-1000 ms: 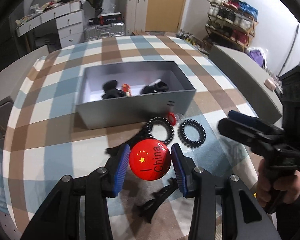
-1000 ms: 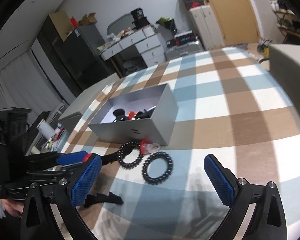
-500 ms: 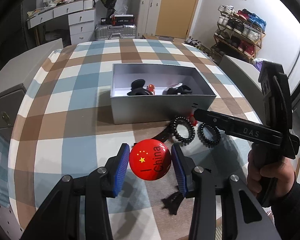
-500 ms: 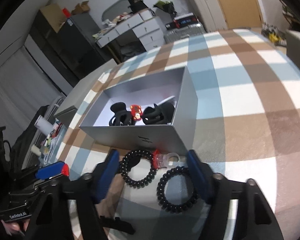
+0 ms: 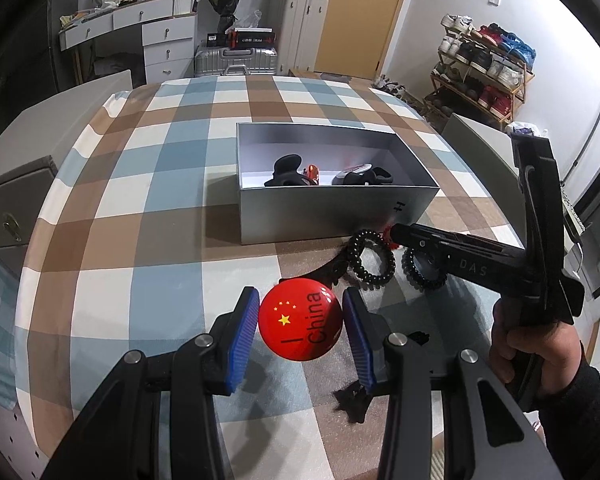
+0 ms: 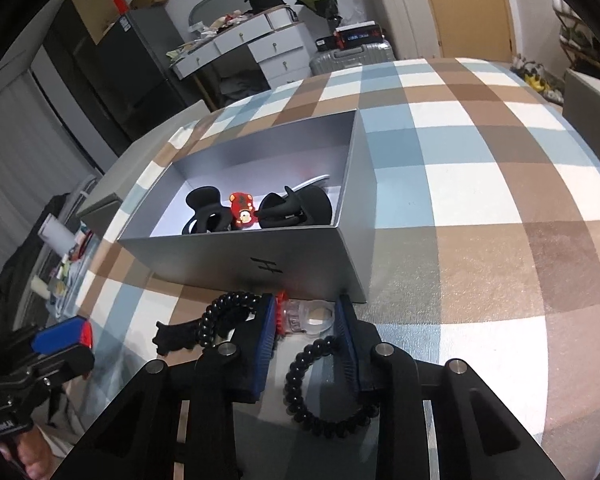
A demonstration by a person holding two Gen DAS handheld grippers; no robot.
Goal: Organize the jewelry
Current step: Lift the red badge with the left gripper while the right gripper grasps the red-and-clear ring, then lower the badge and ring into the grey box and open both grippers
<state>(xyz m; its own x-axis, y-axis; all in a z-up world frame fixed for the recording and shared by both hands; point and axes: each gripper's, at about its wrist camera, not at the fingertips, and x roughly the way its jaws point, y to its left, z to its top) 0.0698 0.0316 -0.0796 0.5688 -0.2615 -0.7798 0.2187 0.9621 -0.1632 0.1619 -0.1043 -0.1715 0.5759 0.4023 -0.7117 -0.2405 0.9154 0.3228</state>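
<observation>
1. Right gripper (image 5: pixel 396 233): its tips, seen from the left wrist, hide most of the red-and-clear piece.
2. Black hair claw (image 5: pixel 352 400): largely hidden beneath the left gripper (image 5: pixel 300 328).
3. Box contents (image 6: pixel 256 208): lower parts hidden behind the near wall.

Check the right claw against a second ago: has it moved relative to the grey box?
Yes. The right claw has come forward and down to the grey box, its jaws just closed on the clear ring by the near wall.

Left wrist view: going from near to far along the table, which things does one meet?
Round red badge between the left gripper's blue pads → black spiral hair tie → open grey box holding black hair claws.
</observation>
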